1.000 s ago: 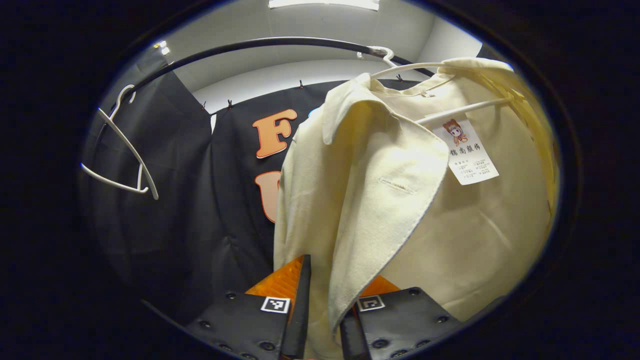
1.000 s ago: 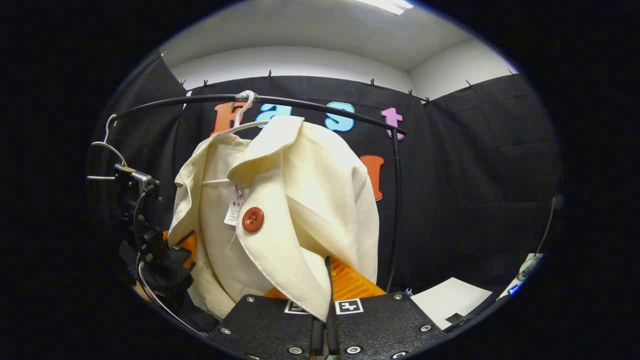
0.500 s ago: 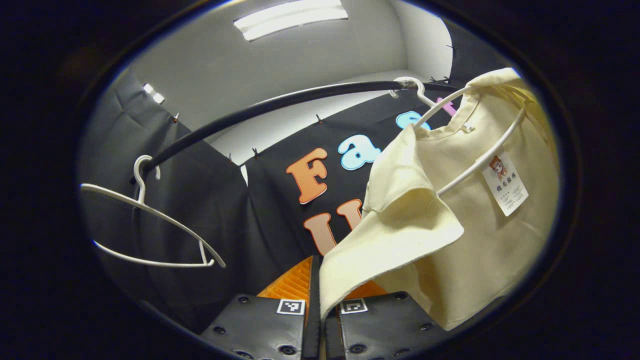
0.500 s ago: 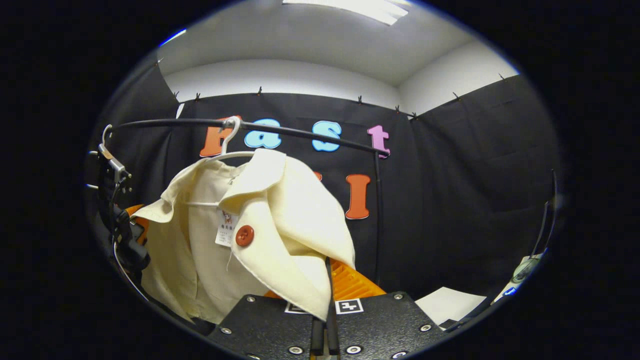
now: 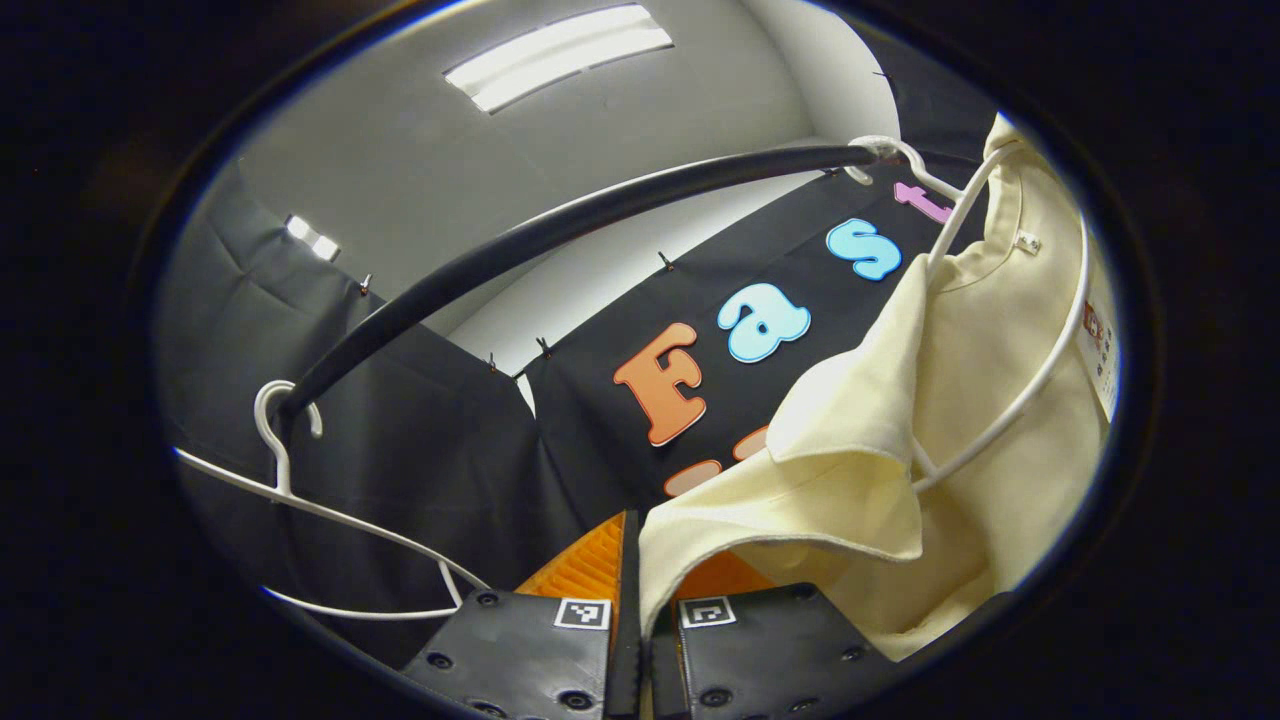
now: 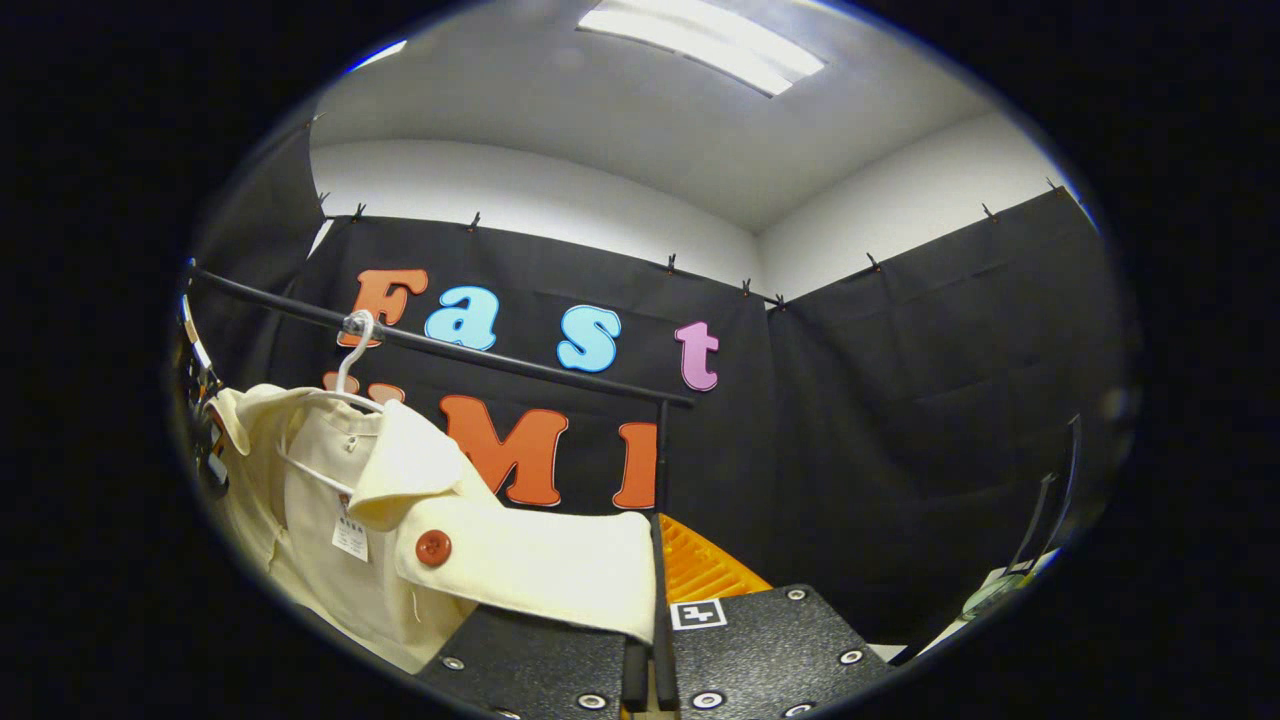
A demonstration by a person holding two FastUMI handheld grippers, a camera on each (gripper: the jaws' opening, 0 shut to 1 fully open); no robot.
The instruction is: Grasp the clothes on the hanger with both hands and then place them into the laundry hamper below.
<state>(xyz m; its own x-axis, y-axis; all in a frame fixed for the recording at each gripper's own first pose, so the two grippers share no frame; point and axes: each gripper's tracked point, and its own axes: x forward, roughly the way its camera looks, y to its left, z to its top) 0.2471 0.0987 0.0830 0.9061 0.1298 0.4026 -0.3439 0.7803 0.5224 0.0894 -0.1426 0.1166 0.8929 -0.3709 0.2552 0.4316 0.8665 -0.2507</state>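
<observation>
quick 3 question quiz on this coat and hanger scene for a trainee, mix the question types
1. True or false: the cream coat is off its hanger.
2. What is the left hand-held gripper shut on? A) the empty hanger B) the coat's front edge C) the rail
3. Fill in: the coat's button is ____ in colour.

Key: 1 false, it hangs on it. 2 B. 3 red-orange. The right hand-held gripper also pinches the coat.
</observation>
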